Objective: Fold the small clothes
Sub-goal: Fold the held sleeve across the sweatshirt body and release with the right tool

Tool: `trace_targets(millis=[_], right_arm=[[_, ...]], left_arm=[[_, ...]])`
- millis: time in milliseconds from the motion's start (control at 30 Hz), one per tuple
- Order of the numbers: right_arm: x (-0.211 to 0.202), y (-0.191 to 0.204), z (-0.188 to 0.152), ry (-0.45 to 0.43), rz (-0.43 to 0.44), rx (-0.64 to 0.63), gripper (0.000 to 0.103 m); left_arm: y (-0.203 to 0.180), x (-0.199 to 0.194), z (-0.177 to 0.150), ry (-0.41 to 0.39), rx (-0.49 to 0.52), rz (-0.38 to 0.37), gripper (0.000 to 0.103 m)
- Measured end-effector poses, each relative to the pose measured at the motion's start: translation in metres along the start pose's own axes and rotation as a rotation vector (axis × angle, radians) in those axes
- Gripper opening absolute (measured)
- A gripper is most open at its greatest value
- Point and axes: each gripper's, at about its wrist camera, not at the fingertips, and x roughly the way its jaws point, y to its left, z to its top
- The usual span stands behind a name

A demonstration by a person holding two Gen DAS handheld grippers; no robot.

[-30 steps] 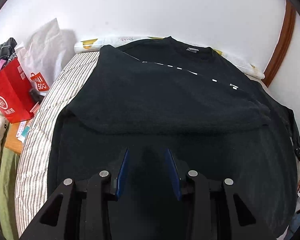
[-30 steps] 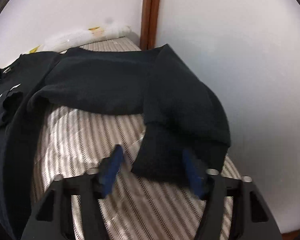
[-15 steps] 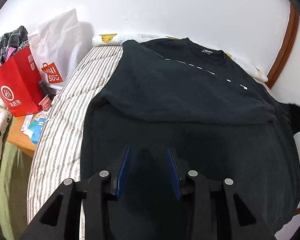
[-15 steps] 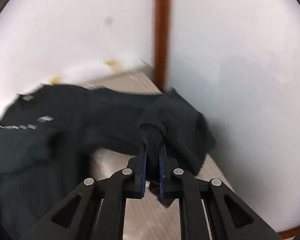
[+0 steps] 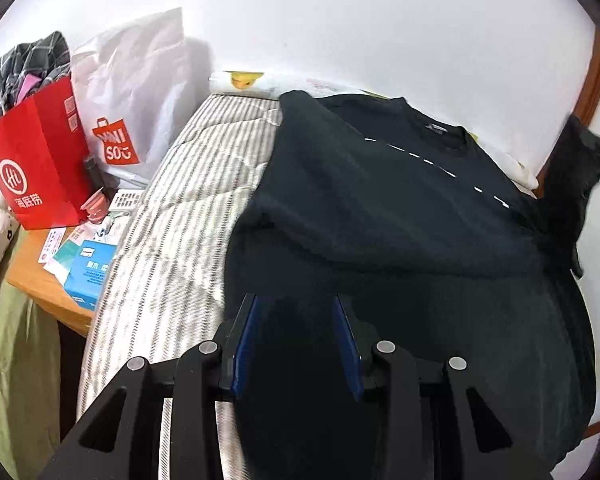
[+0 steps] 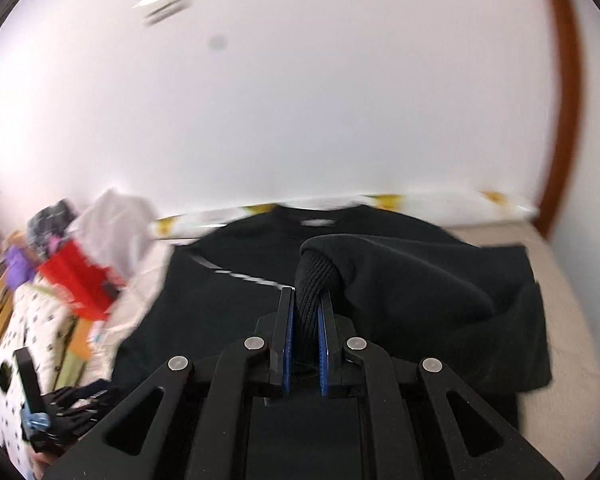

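Note:
A black sweater (image 5: 380, 200) with a white dashed line across the chest lies on the striped bed (image 5: 180, 220), its left sleeve folded across the front. My left gripper (image 5: 296, 300) hovers over the lower hem near the sweater's left edge. Its jaws stand apart, and only dark cloth shows beneath them. My right gripper (image 6: 306, 292) is shut on the ribbed cuff (image 6: 314, 276) of the other sleeve and holds it up over the sweater's body (image 6: 220, 300). In the left wrist view that raised sleeve (image 5: 572, 168) hangs at the far right.
A red paper bag (image 5: 36, 168) and a white shopping bag (image 5: 140, 92) stand on a wooden side table (image 5: 32, 264) left of the bed, beside a blue box (image 5: 88, 272). A rolled white cloth (image 5: 244, 80) lies along the wall. A wooden door frame (image 6: 568, 100) rises at the right.
The right gripper closed on the sleeve cuff, then lifted it and swung it left over the sweater. The left gripper slid left along the hem, its jaws unchanged.

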Motion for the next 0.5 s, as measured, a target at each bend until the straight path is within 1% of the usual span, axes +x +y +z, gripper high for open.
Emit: trace_targets(millis=[100, 200, 267, 367, 400, 433, 467, 500], right_arm=[[0.02, 0.042, 0.006, -0.001, 0.07, -0.037, 0.01], [0.047, 0.075, 0.008, 0.017, 0.128, -0.07, 0.01], [0.064, 0.09, 0.006, 0.038, 0.147, -0.08, 0.01], [0.085, 0.098, -0.002, 0.063, 0.157, -0.086, 0.011], [0.09, 0.097, -0.005, 0.073, 0.16, -0.086, 0.014], [0.092, 0.095, -0.008, 0.081, 0.164, -0.085, 0.02], [0.091, 0.09, -0.011, 0.084, 0.168, -0.085, 0.024], [0.088, 0.085, -0.014, 0.079, 0.161, -0.091, 0.031]], left_arm=[[0.012, 0.006, 0.001, 0.011, -0.022, -0.012, 0.035], [0.021, 0.012, 0.0, 0.03, -0.041, -0.014, 0.035], [0.025, 0.016, 0.0, 0.037, -0.047, -0.007, 0.035], [0.027, 0.019, 0.002, 0.048, -0.054, -0.007, 0.035], [0.026, 0.019, 0.003, 0.052, -0.055, -0.009, 0.035], [0.025, 0.019, 0.005, 0.054, -0.054, -0.011, 0.036], [0.022, 0.019, 0.006, 0.055, -0.049, -0.016, 0.038], [0.019, 0.019, 0.008, 0.055, -0.045, -0.02, 0.041]])
